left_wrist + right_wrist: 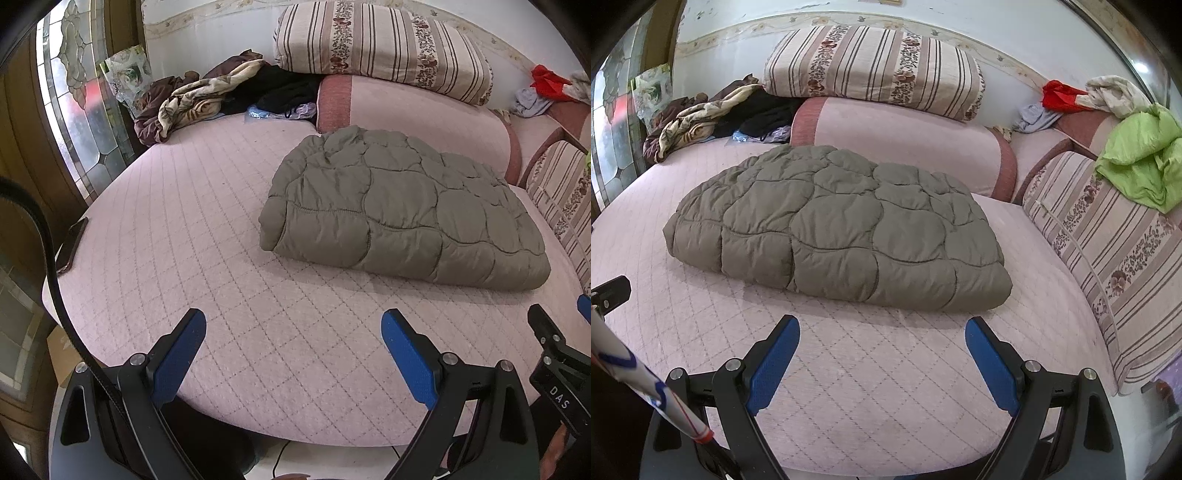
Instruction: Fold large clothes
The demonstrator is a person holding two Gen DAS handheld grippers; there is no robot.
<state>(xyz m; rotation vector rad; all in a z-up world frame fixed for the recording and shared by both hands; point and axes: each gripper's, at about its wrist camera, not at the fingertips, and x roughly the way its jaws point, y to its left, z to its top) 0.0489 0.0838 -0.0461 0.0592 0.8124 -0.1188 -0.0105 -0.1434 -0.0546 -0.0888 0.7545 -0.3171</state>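
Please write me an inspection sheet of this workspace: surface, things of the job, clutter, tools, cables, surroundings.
Surface: pink quilted mattress, mostly bare in front.
Job's things: grey-green padded jacket lying folded, touched by no tool.
Clutter: heap of brown and black clothes; phone at the left edge; lime-green garment on a striped cushion.
Tools: left tool open, empty; right tool open, empty.
Cables: black cable beside the left tool.
Surroundings: striped bedding roll, patterned glass window.
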